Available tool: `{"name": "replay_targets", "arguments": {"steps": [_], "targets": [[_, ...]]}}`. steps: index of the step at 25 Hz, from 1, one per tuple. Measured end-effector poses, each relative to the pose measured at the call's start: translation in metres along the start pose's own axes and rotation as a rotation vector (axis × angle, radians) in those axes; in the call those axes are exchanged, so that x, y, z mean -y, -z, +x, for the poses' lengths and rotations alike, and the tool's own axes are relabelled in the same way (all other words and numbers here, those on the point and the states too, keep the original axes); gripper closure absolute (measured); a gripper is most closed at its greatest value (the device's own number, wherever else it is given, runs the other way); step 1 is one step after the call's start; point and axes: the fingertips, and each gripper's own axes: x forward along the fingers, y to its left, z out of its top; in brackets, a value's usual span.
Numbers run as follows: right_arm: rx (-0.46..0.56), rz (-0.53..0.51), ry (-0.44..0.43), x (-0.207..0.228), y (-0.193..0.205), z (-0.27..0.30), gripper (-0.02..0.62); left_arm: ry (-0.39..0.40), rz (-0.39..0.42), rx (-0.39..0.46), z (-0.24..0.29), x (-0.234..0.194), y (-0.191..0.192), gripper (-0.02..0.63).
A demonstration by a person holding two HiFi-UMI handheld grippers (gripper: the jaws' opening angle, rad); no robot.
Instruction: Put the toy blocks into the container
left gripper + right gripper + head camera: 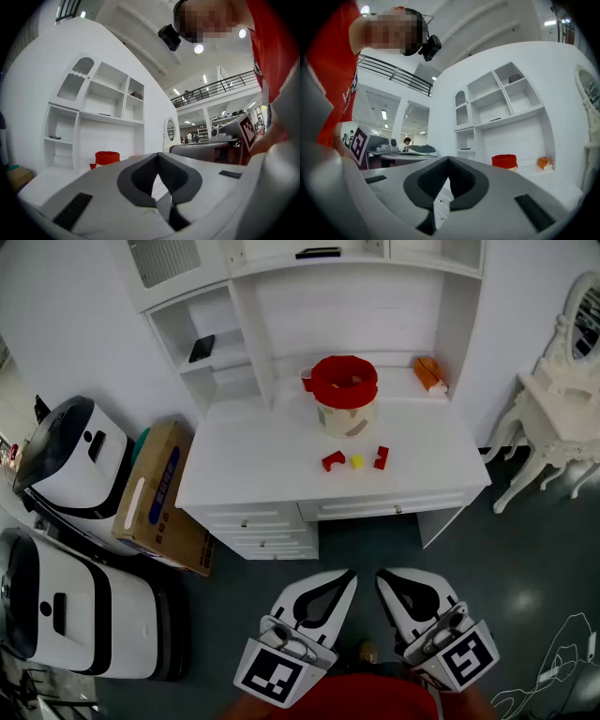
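On the white desk [262,451] stands a container [344,395] with a red rim, also seen far off in the left gripper view [107,158] and the right gripper view [504,161]. In front of it lie a red arch block [332,461], a small yellow block [357,462] and a red block [381,457]. My left gripper [347,576] [158,157] and right gripper [382,577] [449,160] hang side by side low before the desk, well short of the blocks. Both are shut with nothing between their jaws.
A small red cup [307,379] and an orange object [429,373] sit at the desk's back. Shelves rise behind it, drawers [262,521] below. A cardboard box [159,498] and two white machines [70,460] stand at the left, a white vanity table [553,418] at the right.
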Motion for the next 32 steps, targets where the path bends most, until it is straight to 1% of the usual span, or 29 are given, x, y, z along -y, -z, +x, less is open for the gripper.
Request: {"name": "replay_targets", "arguments": {"steps": [6, 10, 14, 18, 22, 32], "targets": [[0.031, 0.019, 0.032, 0.002, -0.006, 0.002, 0.588, 0.009, 0.005, 0.001, -0.001, 0.003, 0.001, 0.583], [0.022, 0.013, 0.036, -0.001, -0.004, 0.002, 0.586, 0.010, -0.003, 0.001, -0.002, 0.004, 0.001, 0.583], [0.044, 0.028, 0.034, -0.001, -0.009, 0.000, 0.584, 0.004, -0.006, 0.003, -0.003, 0.003, 0.001, 0.583], [0.041, 0.035, 0.043, 0.002, -0.008, -0.003, 0.584, -0.015, -0.015, 0.002, -0.002, 0.000, 0.002, 0.583], [0.037, 0.033, 0.038, 0.008, -0.007, -0.009, 0.584, -0.040, -0.007, 0.015, 0.005, -0.003, 0.000, 0.583], [0.045, 0.010, 0.001, 0.043, -0.016, -0.017, 0.584, -0.103, 0.005, 0.034, 0.035, 0.005, -0.009, 0.581]]}}
